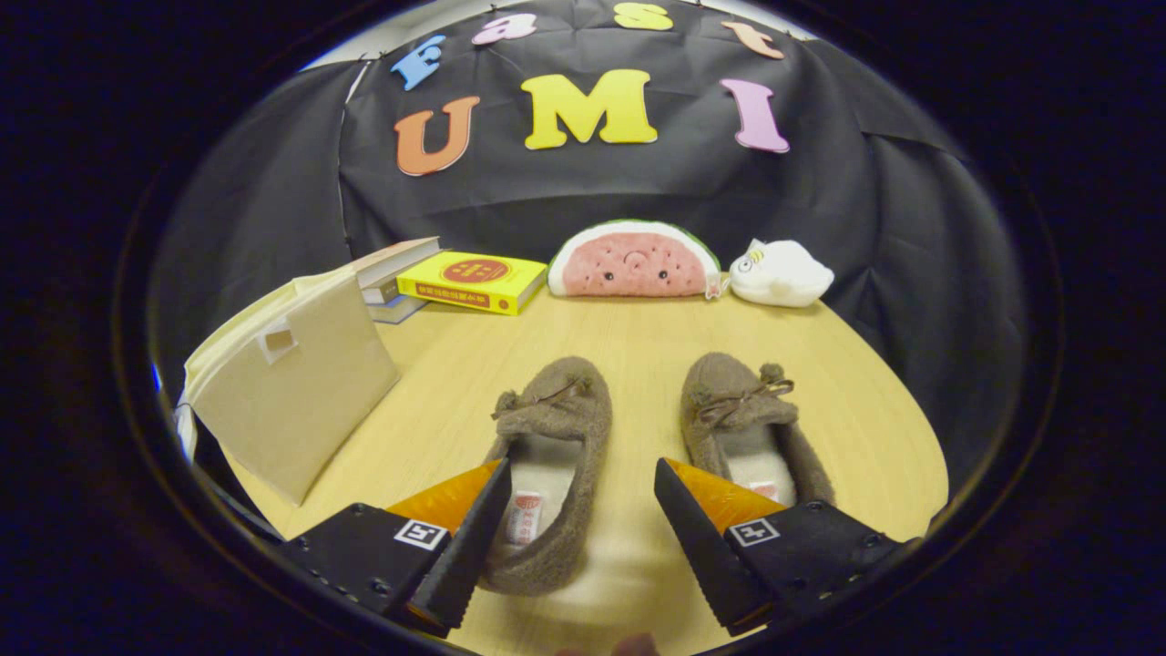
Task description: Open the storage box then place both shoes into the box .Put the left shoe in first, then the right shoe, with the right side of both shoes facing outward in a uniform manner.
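With the tool (578, 538) held apart over the left shoe (547, 456), beside the right shoe (747, 428), the storage box (291, 392) further left seems unopened, so opening is called for first.

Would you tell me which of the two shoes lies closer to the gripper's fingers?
The shoe nearer the box: its heel reaches between the open gripper's fingers, while the other shoe lies beyond one finger.

The gripper (578, 538) sits low in the frame, tilted down toward the counter, its jaws spread wide with nothing pressed between them. At the bottom edge, perhaps a fingertip (629, 645) peeks in, too blurred to tell.
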{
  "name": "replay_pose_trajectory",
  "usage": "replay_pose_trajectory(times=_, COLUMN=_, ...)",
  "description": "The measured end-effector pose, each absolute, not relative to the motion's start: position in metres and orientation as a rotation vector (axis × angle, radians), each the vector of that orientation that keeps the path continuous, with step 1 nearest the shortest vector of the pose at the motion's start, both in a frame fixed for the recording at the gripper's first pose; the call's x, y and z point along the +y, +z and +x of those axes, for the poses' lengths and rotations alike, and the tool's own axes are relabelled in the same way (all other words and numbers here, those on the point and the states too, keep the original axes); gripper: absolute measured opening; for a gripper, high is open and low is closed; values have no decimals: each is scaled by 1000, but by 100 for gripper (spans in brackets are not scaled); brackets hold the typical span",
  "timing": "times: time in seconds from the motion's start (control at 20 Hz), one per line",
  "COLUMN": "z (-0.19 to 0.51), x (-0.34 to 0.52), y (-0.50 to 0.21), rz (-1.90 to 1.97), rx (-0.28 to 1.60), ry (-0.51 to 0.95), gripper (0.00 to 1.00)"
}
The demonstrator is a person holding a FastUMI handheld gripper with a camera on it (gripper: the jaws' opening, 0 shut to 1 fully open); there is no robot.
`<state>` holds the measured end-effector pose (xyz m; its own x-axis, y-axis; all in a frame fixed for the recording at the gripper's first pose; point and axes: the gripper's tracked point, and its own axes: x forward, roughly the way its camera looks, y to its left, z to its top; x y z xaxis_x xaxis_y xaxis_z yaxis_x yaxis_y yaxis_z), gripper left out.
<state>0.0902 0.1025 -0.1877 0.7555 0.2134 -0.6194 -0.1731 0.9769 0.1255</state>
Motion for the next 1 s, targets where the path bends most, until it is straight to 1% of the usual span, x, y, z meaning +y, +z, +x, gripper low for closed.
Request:
replay_pose_trajectory(times=0.05, z=92, x=106, y=-190, rz=74, rx=696, ry=218, gripper=96)
replay_pose_trajectory(times=0.25, z=99, x=108, y=-194, rz=91, rx=740, ry=207, gripper=78)
replay_pose_trajectory(times=0.35, z=101, x=113, y=-207, rz=115, rx=786, ry=217, gripper=62)
replay_pose_trajectory(times=0.45, z=106, x=106, y=-211, rz=104, rx=803, ry=188, gripper=44)
replay_pose_trajectory(times=0.6, z=110, x=106, y=-216, rz=141, rx=819, ry=177, gripper=6)
replay_pose_trajectory(times=0.65, z=110, x=104, y=-213, rz=165, rx=812, ry=170, gripper=6)
replay_pose_trajectory(times=0.7, z=110, x=106, y=-213, rz=186, rx=819, ry=174, gripper=0)
replay_pose_trajectory(times=1.0, z=104, x=117, y=-192, rz=308, rx=809, ry=191, gripper=0)
